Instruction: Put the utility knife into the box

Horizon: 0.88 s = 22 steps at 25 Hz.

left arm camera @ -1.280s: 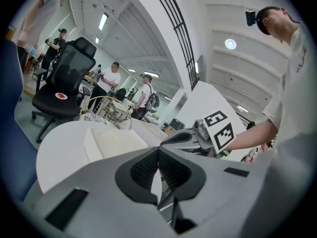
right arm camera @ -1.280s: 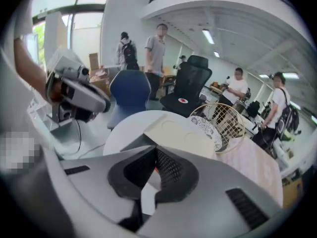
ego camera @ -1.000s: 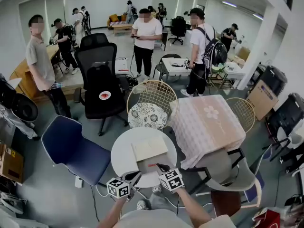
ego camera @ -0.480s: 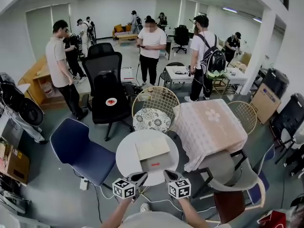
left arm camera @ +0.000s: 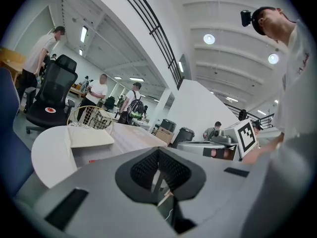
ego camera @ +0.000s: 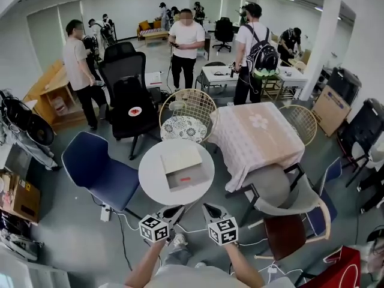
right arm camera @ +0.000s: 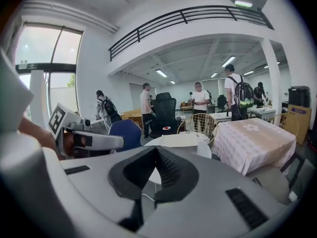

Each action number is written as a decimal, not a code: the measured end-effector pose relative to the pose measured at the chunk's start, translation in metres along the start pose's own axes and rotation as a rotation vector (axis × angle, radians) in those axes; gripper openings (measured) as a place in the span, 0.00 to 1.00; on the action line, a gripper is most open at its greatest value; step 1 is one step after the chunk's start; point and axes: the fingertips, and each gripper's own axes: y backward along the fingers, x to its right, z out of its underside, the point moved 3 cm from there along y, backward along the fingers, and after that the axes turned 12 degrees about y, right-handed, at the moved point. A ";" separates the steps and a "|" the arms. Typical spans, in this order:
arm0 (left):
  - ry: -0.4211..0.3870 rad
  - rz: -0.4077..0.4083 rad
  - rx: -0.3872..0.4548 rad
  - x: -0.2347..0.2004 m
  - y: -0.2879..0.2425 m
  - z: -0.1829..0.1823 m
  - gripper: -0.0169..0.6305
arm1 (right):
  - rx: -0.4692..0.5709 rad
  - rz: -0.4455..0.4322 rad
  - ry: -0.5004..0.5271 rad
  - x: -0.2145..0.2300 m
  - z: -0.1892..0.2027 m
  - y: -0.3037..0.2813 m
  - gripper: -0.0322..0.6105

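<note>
An open pale box (ego camera: 187, 177) sits on the round white table (ego camera: 151, 174), its lid (ego camera: 180, 159) folded back on the far side. Inside the box lies the red utility knife (ego camera: 185, 179). My left gripper (ego camera: 177, 210) and right gripper (ego camera: 206, 208) hang side by side below the table's near edge, clear of the box. Both are shut with nothing between their pads. In the left gripper view the left gripper (left arm camera: 158, 166) points past the table (left arm camera: 49, 152) and the box lid (left arm camera: 89, 135). From the right gripper (right arm camera: 155, 163), the box (right arm camera: 178, 140) shows ahead.
A blue chair (ego camera: 96, 171) stands left of the table, a wicker chair (ego camera: 187, 120) behind it, and a table with a checked cloth (ego camera: 258, 138) and a grey chair (ego camera: 282, 195) to the right. A black office chair (ego camera: 129, 104) and several people stand further back.
The knife left the right gripper's reach and now lies in the box. Both grippers have drawn back from the table toward the person, and the head view has backed away.
</note>
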 end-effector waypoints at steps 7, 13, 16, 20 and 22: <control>0.005 -0.011 -0.004 0.048 0.024 0.049 0.04 | -0.013 0.030 -0.048 -0.026 0.027 0.057 0.08; -0.030 -0.020 0.032 0.070 0.042 0.053 0.04 | 0.011 0.027 -0.029 -0.042 0.027 0.082 0.07; -0.032 -0.029 0.041 0.077 0.052 0.055 0.04 | 0.004 0.009 -0.020 -0.055 0.027 0.090 0.07; -0.035 -0.033 0.041 0.081 0.058 0.060 0.04 | 0.008 0.003 -0.018 -0.062 0.029 0.093 0.07; -0.032 -0.034 0.042 0.082 0.061 0.065 0.04 | 0.007 0.005 -0.012 -0.063 0.031 0.095 0.07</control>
